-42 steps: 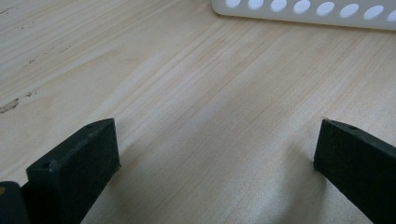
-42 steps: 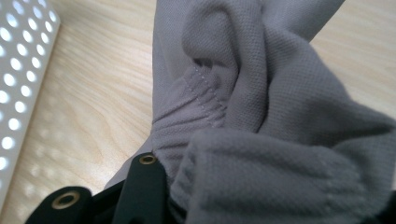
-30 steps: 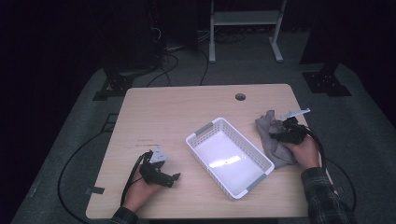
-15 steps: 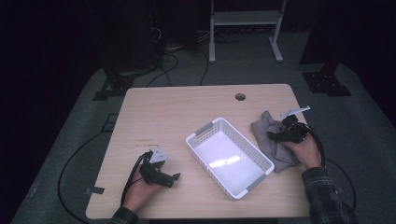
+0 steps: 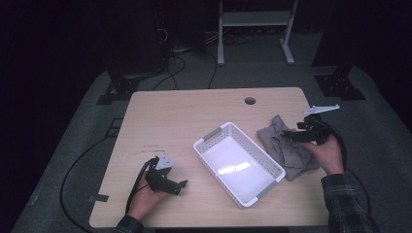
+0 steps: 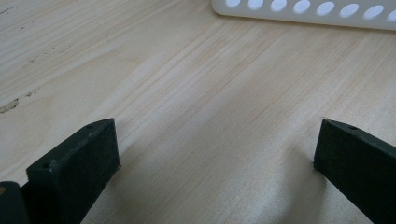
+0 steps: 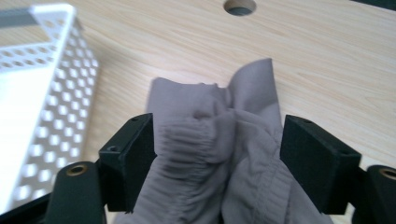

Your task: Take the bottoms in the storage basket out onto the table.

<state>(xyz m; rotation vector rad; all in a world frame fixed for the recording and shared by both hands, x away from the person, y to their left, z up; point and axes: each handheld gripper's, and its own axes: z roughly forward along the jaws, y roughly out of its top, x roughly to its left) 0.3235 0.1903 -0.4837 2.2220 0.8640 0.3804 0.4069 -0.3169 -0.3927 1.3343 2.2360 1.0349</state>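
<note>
A crumpled grey cloth [image 5: 286,150] lies on the wooden table to the right of a white perforated basket [image 5: 217,174]. My right gripper [image 5: 292,135] sits at the cloth's upper right edge. In the right gripper view its two black jaws press into a bunched fold of the cloth [image 7: 205,107] from both sides, so the right gripper [image 7: 217,140] is shut on it. My left gripper [image 5: 182,184] rests low on the table near the front left, pointing toward the basket. The left gripper [image 6: 217,154] stands open over bare wood, with the basket wall [image 6: 303,9] just ahead.
The basket [image 7: 56,70] is empty and lies diagonally at the table's middle. A round cable hole [image 5: 250,101] marks the table's far edge. Cables trail from both grippers over the table edges. A white stand and dark equipment sit on the floor beyond.
The right gripper has come down slightly and shifted left with the cloth; the raised fold of cloth seen a second ago now lies lower. The left gripper has not moved.
</note>
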